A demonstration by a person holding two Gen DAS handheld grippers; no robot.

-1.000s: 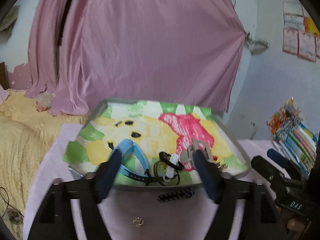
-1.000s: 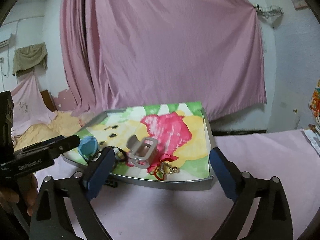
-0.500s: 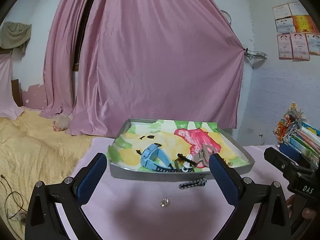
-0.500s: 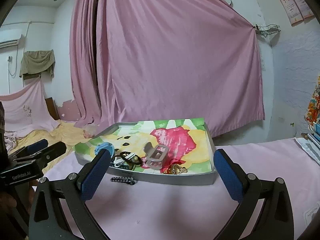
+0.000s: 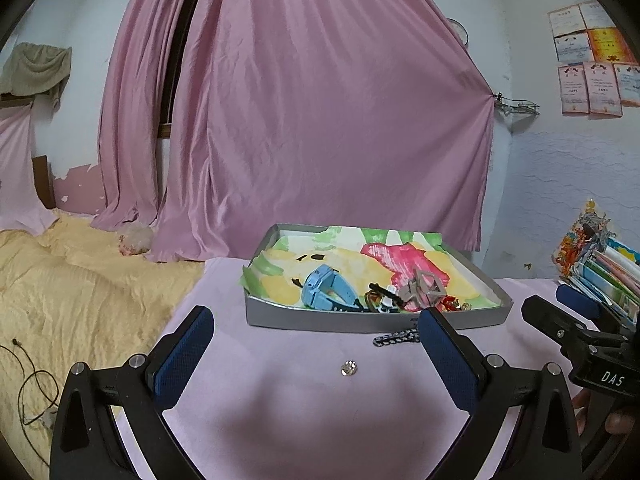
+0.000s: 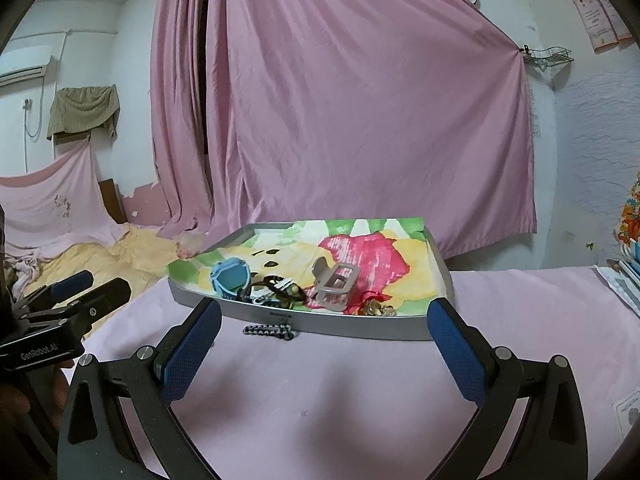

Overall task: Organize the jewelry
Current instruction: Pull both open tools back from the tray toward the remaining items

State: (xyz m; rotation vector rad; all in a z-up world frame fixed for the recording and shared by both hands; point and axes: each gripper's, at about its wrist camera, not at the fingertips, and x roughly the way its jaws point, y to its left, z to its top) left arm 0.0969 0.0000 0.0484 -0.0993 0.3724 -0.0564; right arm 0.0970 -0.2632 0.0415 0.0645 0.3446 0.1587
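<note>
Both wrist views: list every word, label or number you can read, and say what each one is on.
"DAS" on the right gripper body, left wrist view.
"GenRobot.AI" on the left gripper body, right wrist view.
Wall certificates: print too small to read.
Books at the table's right edge: covers unreadable.
Nothing readable on the tray.

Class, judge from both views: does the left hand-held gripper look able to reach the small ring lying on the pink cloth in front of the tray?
Probably yes. The left hand-held gripper is open, and the small ring lies alone on the pink cloth between its fingers, short of the tray and clear of the beaded chain.
</note>
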